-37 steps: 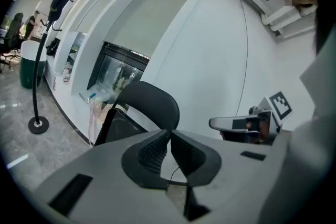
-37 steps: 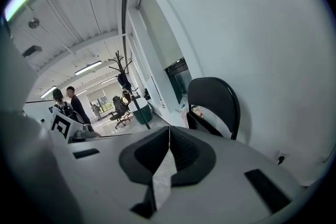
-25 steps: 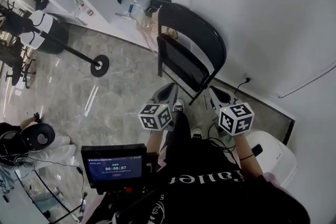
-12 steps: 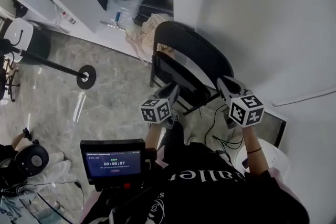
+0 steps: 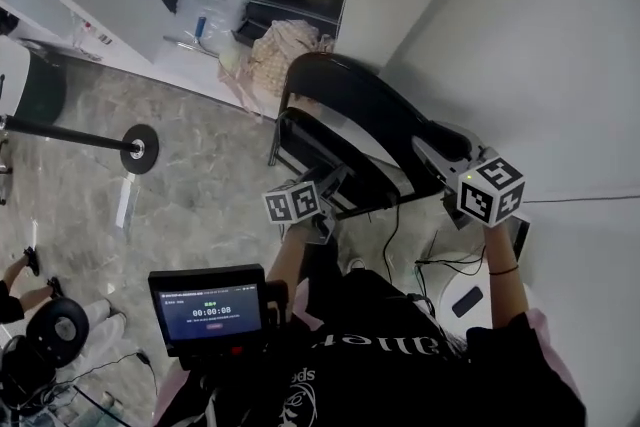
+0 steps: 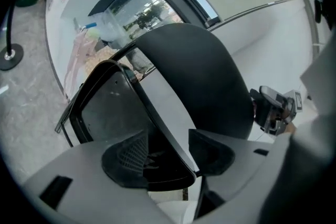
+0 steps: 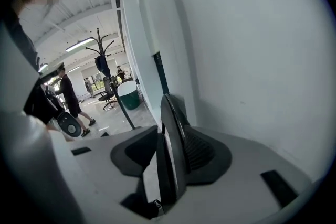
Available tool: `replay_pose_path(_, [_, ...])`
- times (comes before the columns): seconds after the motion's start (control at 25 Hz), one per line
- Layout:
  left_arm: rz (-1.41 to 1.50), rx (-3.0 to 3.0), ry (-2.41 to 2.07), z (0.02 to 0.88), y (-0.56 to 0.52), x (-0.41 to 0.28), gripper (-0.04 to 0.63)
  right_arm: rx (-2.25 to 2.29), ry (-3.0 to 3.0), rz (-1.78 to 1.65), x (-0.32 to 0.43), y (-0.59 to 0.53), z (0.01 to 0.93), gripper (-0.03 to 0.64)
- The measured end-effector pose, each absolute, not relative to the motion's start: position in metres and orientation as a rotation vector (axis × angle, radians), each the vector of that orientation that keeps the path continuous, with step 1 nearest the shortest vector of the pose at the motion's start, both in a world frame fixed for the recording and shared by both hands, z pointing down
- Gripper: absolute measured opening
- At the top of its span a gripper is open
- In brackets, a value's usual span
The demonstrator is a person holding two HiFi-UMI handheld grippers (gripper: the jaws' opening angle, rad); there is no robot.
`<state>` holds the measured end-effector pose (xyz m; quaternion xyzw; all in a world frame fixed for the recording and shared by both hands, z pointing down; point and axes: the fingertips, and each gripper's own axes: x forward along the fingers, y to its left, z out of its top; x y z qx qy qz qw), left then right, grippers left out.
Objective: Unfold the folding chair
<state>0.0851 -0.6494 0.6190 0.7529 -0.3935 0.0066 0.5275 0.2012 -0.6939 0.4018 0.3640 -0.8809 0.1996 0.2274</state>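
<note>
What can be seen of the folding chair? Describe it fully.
The folding chair is black, metal-looking, with a rounded backrest and a framed seat, not yet unfolded, standing on the marbled floor by the white wall. The left tool's opening jaws straddle its seat edge, the right tool's its backrest edge.

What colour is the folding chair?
Black. The folding chair shows best in the head view.

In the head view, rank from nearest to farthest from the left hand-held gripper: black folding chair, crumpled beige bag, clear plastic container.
1. Black folding chair, directly ahead.
2. Crumpled beige bag, behind the chair.
3. Clear plastic container, farthest back.
</note>
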Motion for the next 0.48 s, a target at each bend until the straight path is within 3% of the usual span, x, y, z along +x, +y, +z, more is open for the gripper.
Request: replay_pose_path(0.48, [-0.018,1.681,-0.866,0.671,-0.684,0.121,0.222,0.722,-2.242,0.607,0.197,-0.729,0.461,0.196])
